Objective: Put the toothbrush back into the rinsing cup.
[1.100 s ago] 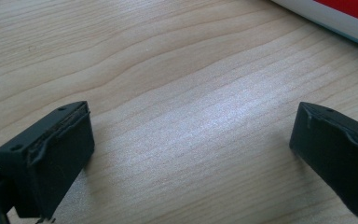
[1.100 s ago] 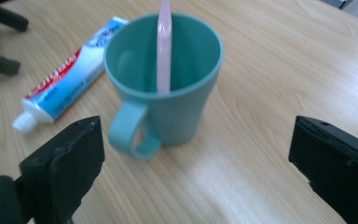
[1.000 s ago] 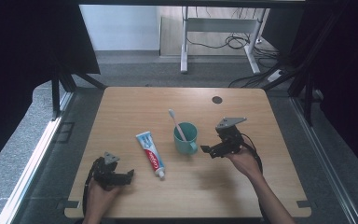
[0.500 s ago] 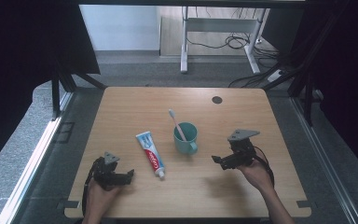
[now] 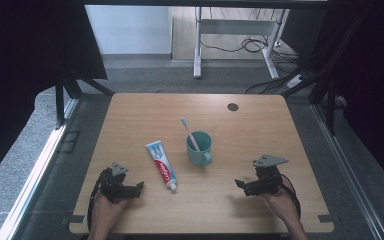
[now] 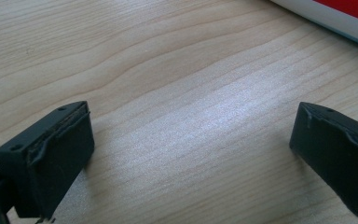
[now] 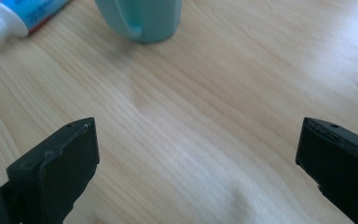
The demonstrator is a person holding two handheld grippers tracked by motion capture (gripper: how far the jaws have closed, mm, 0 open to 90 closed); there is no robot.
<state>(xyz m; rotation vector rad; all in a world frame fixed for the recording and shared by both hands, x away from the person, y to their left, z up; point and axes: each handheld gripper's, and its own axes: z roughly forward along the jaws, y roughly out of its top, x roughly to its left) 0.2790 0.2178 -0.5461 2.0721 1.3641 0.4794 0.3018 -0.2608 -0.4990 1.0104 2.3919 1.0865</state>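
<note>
Now both your grippers, left gripper (image 5: 139, 186) and right gripper (image 5: 238, 184), rest spread and empty near the table's (image 5: 130, 115) front edge. Toothbrush (image 5: 189, 133) stands in the cup (image 5: 199, 148) mid-table, toothpaste (image 5: 161, 164) just left. Approach low, pinch the tube squarely.

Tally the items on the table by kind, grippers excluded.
Teal plastic mug: 1
Pink-handled toothbrush, standing in the mug: 1
White, blue and red toothpaste tube: 1
Total: 3

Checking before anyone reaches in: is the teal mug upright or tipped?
Upright: the teal mug stands on its base, its open mouth facing up, with the toothbrush leaning inside.
</note>
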